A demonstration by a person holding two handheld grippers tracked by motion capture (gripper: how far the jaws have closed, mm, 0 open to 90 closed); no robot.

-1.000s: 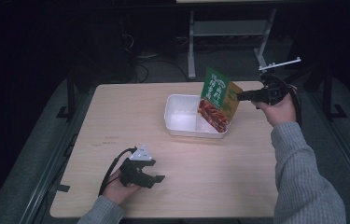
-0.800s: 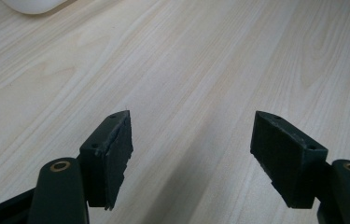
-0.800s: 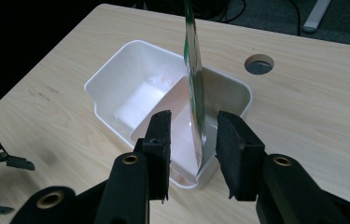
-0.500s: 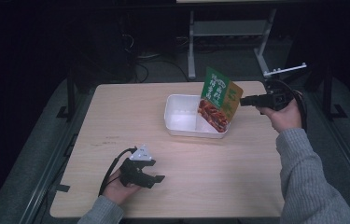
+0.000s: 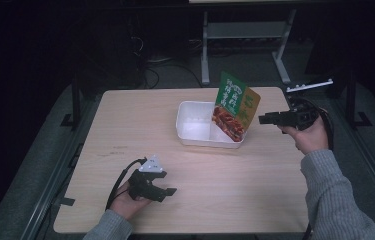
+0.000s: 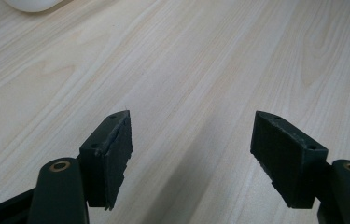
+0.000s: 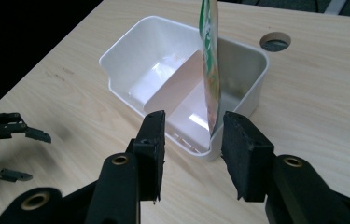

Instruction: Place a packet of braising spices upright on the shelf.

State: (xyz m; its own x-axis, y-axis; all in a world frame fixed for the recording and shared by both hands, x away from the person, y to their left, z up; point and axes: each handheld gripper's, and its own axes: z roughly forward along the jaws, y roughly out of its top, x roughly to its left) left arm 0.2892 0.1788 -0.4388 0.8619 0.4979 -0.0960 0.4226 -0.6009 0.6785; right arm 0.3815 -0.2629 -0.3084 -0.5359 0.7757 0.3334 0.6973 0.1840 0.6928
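Snack packet (image 5: 235, 107), green and orange, standing on edge in the right compartment of the white divided tray (image 5: 193, 130) on the counter (image 5: 125, 130); right tongs (image 5: 263, 119) just opened, drawing clear; left tongs (image 5: 167, 192) wide, idle; release step, next a clean retreat without tipping it.

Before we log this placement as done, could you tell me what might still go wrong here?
1. The snack packet stands tilted on edge in the white tray, so it may topple out.
2. The right gripper, whose jaws have just been opening, sits close beside the packet and could clip it when pulling away.
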